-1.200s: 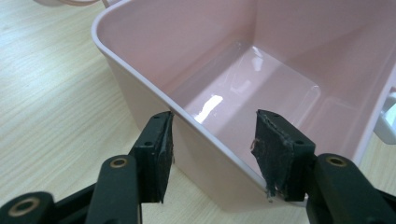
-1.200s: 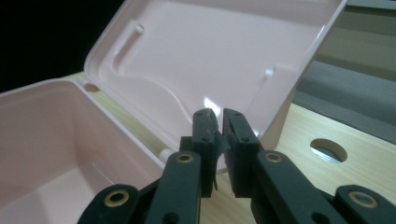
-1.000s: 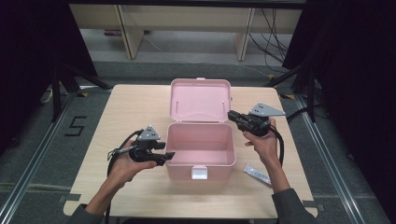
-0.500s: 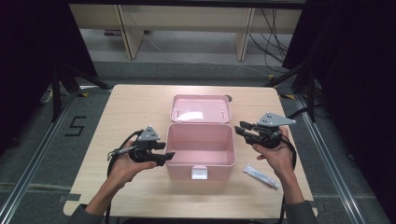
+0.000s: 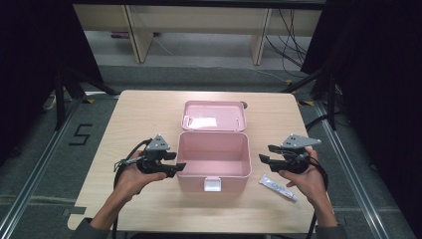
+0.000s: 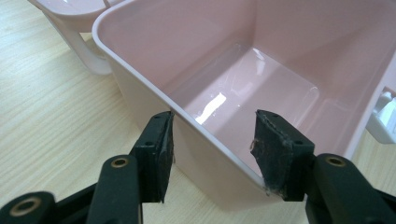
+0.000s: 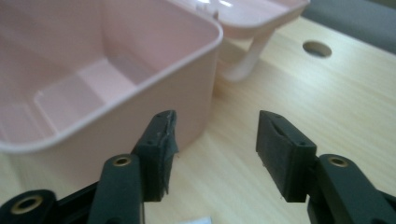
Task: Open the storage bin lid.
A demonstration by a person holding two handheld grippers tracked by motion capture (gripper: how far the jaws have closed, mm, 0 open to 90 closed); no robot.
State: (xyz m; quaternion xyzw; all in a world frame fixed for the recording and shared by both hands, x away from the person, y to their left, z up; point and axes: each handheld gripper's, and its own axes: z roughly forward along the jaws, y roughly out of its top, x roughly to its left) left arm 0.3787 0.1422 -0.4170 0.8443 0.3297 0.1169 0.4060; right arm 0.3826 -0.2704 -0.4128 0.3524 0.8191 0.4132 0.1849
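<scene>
Pink box (image 5: 214,157) open between left tool (image 5: 175,168) and right tool (image 5: 263,158)

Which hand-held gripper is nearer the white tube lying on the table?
Right hand-held gripper: it hovers just above the white tube. The left hand-held gripper is across the pink box.

The pink box (image 5: 214,158) sits in the middle of the frame with its lid (image 5: 214,116) flipped back, so the way in from the top is open. Its side walls block the left gripper (image 5: 175,168) and the right gripper (image 5: 263,159). A small tube (image 5: 278,187) lies at the lower right. The table (image 5: 134,114) is bare at the upper left.
</scene>
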